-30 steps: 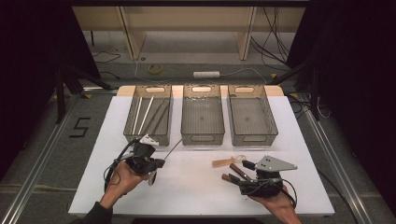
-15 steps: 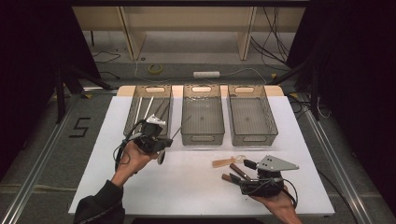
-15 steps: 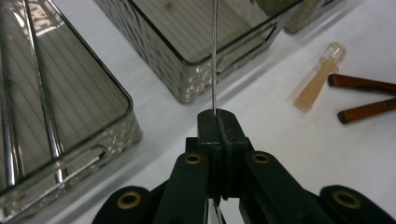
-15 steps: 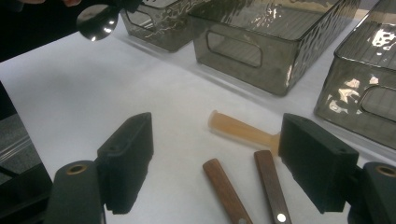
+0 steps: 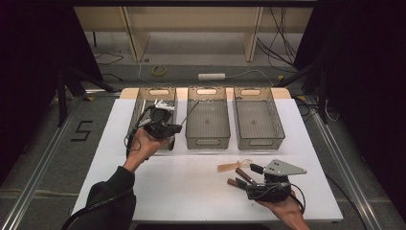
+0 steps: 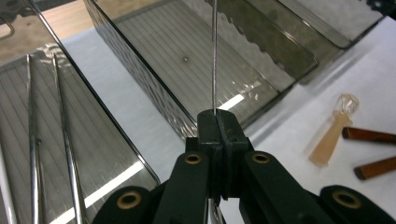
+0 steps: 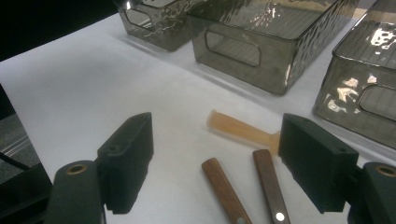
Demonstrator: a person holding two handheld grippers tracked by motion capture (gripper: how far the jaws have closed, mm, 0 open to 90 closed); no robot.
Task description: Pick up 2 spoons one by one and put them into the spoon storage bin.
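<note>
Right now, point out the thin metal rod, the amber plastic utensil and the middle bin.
thin metal rod (image 6: 214,60), left gripper view, mid-shaft
amber plastic utensil (image 7: 238,129), right gripper view, handle
middle bin (image 5: 208,143), high view, near wall

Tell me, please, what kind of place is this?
Probably a lab recording station: a white table with three bins, black curtains at both sides, and cables on the floor behind.

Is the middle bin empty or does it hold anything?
Empty: the middle bin shows a bare ribbed floor; the thin metal rod hangs above it.
</note>
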